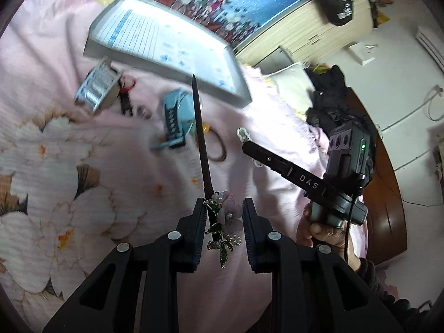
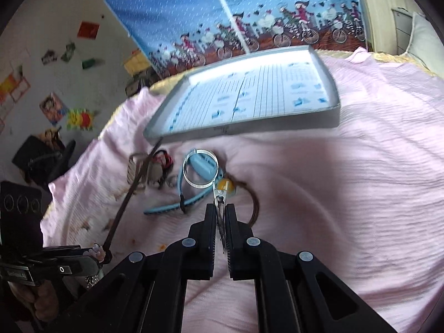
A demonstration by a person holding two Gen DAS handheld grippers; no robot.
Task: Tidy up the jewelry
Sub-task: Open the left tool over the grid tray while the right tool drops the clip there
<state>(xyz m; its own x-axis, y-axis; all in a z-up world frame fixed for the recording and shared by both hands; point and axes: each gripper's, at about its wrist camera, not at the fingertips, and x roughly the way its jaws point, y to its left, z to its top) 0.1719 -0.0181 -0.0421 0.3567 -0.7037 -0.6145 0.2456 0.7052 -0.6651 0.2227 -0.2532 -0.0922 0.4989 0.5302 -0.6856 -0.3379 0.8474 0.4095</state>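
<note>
My left gripper [image 1: 224, 216] is shut on a dark hair stick [image 1: 201, 138], gripping its pink flower ornament [image 1: 226, 211]; the stick points up and away over the bed. The same stick [image 2: 125, 205] appears at the lower left of the right wrist view. My right gripper [image 2: 220, 208] is shut on a slim silver clip [image 2: 219, 199] with a clear ring [image 2: 200, 168] at its end. It hovers above the pink bedspread [image 2: 347, 194]. A grey shallow box [image 1: 166, 44] lined with printed paper lies beyond the jewelry; its front wall [image 2: 249, 130] faces the right wrist view.
Loose pieces lie on the bedspread: a blue claw clip [image 1: 174, 119], a silver-blue clip [image 1: 95, 88], a red and black item [image 1: 127, 88], a brown bangle [image 2: 254, 202] with a yellow bead [image 2: 224, 186]. A person's hand [image 1: 319, 230] holds the right gripper [image 1: 247, 145]. A blue curtain [image 2: 249, 5] hangs behind.
</note>
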